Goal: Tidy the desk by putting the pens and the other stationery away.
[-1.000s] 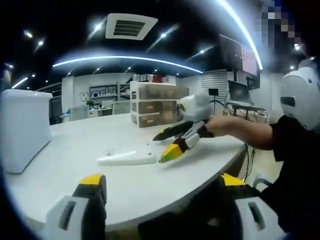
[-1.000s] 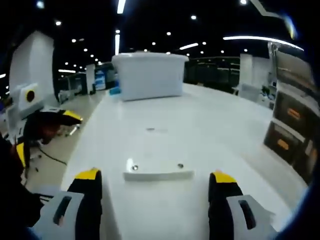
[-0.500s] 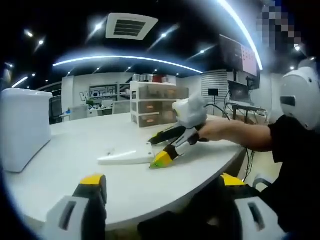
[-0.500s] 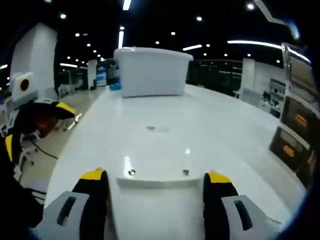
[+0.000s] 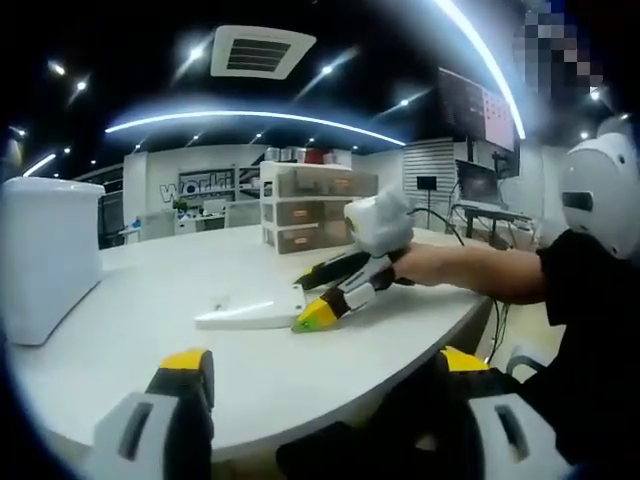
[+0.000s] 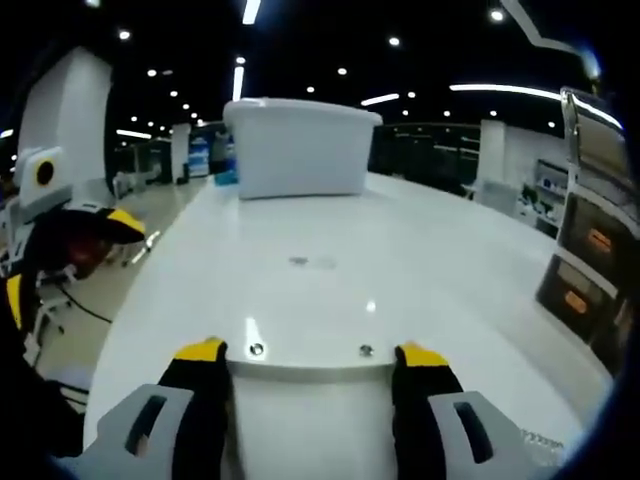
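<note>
White flat tray [image 6: 310,375], rectangular, low-walled, 2 small screws on its far edge; lies on the white table [image 6: 330,270] near the rounded front edge. In the left gripper view the same tray [image 5: 250,317] appears as a thin white slab, well apart from the other items on the table.

Right gripper [image 6: 312,365]: yellow-tipped black jaws spread apart, 1 on each side of the tray's far end, just beside its side walls; contact with the walls cannot be told. From the left gripper view, the right gripper [image 5: 325,300] comes in from the right, held by a person's bare forearm [image 5: 470,272], its lower yellow tip at the tray's near corner, its white body raised behind.

Left gripper [image 5: 320,375]: jaws wide apart, nothing between them, held off the table's front edge, low in its own view. In the right gripper view it sits at far left, beyond the table edge [image 6: 95,235].

White lidded storage box [image 6: 300,148]: stands at the far end of the table; also at left in the left gripper view [image 5: 45,255].

Drawer unit [image 5: 310,208]: translucent, 3 tiers, brown contents, on the table's far side.

Pens: none can be made out on the table.
</note>
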Demonstrator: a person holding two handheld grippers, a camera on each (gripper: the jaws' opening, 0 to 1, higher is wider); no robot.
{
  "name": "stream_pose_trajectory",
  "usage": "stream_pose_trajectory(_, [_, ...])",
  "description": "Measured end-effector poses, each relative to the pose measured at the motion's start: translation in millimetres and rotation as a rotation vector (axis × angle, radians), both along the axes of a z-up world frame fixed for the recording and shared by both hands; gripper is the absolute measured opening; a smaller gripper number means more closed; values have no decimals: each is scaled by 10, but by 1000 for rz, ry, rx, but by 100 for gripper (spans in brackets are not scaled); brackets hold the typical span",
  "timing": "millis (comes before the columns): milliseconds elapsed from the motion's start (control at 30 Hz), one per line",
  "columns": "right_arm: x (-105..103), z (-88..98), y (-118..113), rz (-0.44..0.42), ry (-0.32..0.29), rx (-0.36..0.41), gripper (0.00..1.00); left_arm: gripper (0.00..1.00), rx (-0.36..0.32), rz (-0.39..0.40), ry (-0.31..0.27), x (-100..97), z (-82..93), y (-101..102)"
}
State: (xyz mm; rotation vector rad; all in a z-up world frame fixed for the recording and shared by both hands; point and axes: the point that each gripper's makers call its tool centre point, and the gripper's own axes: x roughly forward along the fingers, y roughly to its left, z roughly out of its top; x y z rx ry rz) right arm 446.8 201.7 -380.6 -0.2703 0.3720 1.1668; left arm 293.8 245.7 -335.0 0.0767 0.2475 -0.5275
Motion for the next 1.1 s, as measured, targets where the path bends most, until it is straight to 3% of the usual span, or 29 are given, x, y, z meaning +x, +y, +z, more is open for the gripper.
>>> stream_pose_trajectory(267, [-24, 80, -13, -4, 25, -7, 62, 89, 71, 31, -10, 87, -9, 31])
stream_pose_trajectory(667, [-88, 330, 42, 0, 28, -23, 61, 89, 250, 53, -94, 422, 84, 10])
stream_pose_trajectory(767, [-106, 371, 50, 0, 29, -27, 61, 89, 345, 57, -133, 565, 53, 19])
stream_pose_trajectory(900, [-128, 390, 42, 2, 31, -33, 61, 87, 460, 123, -120, 756, -60, 198])
stream_pose_trajectory(1100, [-148, 456, 41, 2, 38, -33, 61, 81, 614, 83, -239, 990, -43, 113])
